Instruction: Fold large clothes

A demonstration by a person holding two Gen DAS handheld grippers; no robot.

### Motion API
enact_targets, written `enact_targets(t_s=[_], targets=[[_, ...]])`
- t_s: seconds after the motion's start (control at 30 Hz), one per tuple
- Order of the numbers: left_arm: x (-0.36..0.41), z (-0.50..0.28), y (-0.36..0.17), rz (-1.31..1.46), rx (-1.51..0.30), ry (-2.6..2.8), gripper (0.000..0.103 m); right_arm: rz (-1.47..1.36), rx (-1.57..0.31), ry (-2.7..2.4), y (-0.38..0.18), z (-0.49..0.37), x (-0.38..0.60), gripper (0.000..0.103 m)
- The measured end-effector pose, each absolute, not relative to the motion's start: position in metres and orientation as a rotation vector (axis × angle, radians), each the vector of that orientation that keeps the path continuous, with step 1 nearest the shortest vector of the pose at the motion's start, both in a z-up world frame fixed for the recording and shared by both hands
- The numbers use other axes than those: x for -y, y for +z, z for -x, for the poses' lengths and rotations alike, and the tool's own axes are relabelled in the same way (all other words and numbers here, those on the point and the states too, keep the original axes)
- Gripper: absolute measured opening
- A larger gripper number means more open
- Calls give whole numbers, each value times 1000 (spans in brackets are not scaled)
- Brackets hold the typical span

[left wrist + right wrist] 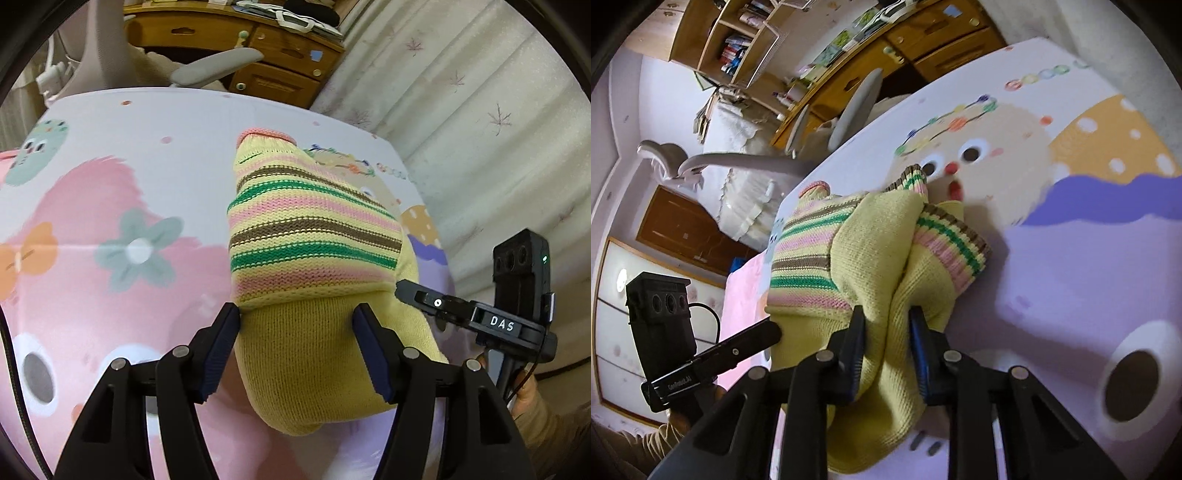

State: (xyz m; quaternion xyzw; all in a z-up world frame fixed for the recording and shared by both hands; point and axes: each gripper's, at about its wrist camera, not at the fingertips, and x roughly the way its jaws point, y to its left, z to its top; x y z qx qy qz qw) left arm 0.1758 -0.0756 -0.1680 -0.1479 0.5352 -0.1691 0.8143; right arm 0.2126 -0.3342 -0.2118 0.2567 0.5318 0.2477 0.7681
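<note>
A late fold appears to be in hand: the yellow striped sweater (314, 236) lies bunched on the cartoon-print sheet (110, 184). Next, a flattening lay-down seems called for. The right gripper (886, 325) is clamped on a yellow fold; the left gripper (295, 321) stands wide, straddling the plain hem.

Lower fold of the knitted sweater (314, 369) hidden behind the left gripper's fingers (221, 347). Sweater's underside out of sight against the cartoon-print sheet (110, 184). Book spines on the wooden shelf (735, 55) too small to read. Sheet's near edge cut off by the frame.
</note>
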Motion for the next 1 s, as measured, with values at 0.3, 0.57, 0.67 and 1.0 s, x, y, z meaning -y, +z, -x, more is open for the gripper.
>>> enact_targets(t_s=[0.3, 0.57, 0.67, 1.0], targets=[[74, -162, -167, 218, -1136, -329, 65, -408, -1157, 534, -200, -203, 309, 25], [82, -166, -146, 92, -1128, -270, 84, -179, -1148, 417, -172, -199, 297, 48], [82, -167, -137, 52, -1131, -230, 88, -161, -1150, 410, -161, -196, 296, 48], [79, -168, -114, 64, -1143, -178, 102, -151, -1108, 411, -123, -184, 288, 48]])
